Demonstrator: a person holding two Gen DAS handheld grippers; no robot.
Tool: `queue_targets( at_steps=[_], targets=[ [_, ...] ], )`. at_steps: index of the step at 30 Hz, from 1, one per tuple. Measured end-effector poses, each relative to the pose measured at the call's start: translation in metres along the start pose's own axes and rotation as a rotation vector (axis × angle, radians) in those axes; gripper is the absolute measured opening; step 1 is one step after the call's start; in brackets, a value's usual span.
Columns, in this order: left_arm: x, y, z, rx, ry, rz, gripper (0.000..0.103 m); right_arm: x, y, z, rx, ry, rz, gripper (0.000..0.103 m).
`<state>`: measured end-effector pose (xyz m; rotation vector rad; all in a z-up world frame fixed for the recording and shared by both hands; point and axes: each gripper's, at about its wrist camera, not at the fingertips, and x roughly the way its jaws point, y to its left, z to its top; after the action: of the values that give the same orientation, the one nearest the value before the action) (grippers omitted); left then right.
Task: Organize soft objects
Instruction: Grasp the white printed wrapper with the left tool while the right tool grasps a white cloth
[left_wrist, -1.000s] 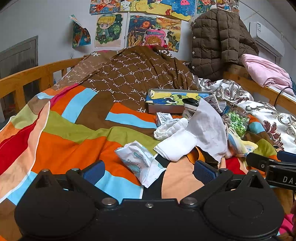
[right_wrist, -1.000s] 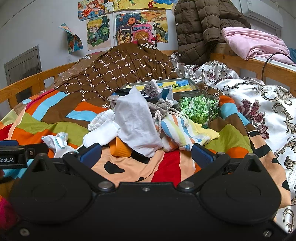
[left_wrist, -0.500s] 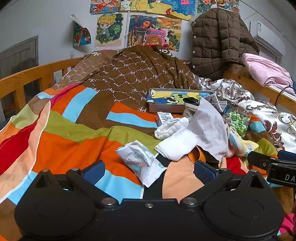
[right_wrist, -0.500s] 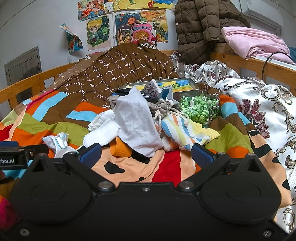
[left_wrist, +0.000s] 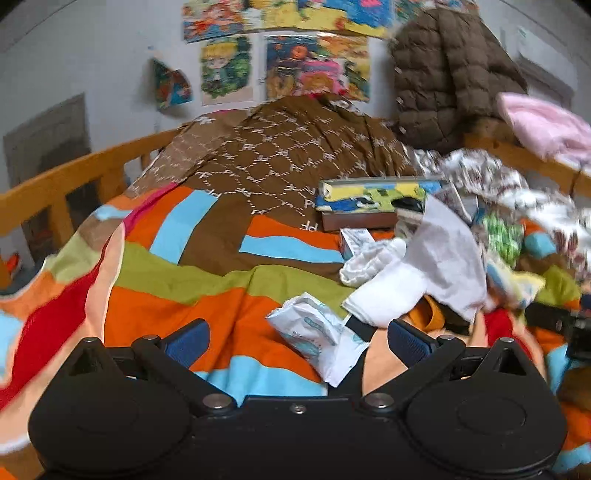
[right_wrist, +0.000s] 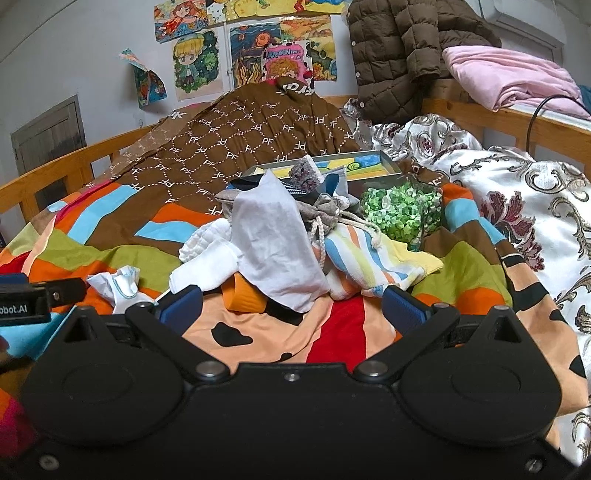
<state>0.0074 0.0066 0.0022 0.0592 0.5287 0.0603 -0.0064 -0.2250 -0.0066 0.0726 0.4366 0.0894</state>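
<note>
Spanning both views, the bed (right_wrist: 110, 236) carries a striped, many-coloured cover beneath a wall of drawings, with a brown quilted jacket (right_wrist: 402, 55) and a pink blanket (right_wrist: 509, 77) along the far rail. Heaped at its centre is the pile of soft objects (right_wrist: 280, 243): a white cloth (right_wrist: 273, 243) draped upright, rolled white socks (right_wrist: 207, 266) to its left, a striped cloth (right_wrist: 369, 258) to its right, a green bag (right_wrist: 402, 214) behind. The right gripper (right_wrist: 291, 304) faces this pile squarely, fingers spread wide and empty, and seems the nearer. The left gripper (left_wrist: 297, 338), equally wide and empty, sees the pile ahead and to its right, with a crumpled white packet (left_wrist: 314, 328) lying just ahead between its fingers, long axis slanting away to the left.
</note>
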Motion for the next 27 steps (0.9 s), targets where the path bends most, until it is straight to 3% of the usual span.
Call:
queue_targets(
  at_steps=[6,11,15,19,21,27],
  targets=[
    [0.016,-0.004,0.003,0.227,0.018,-0.054,0.102,0.016,0.005,0.004,-0.060,0.024,0.034,0.102],
    [0.035,-0.006,0.006,0.321,0.049,-0.117,0.099,0.032,0.026,0.010,-0.228,0.041,0.092,0.102],
    [0.053,-0.002,0.007,0.323,0.119,-0.154,0.098,0.045,0.040,0.019,-0.375,0.039,0.130,0.102],
    [0.073,0.012,0.010,0.248,0.181,-0.185,0.097,0.069,0.058,0.026,-0.536,0.073,0.181,0.102],
    [0.081,0.018,0.013,0.212,0.205,-0.197,0.091,0.081,0.065,0.028,-0.588,0.099,0.216,0.102],
    [0.094,0.028,0.015,0.158,0.236,-0.248,0.075,0.115,0.104,0.032,-0.776,0.134,0.273,0.078]
  ],
)
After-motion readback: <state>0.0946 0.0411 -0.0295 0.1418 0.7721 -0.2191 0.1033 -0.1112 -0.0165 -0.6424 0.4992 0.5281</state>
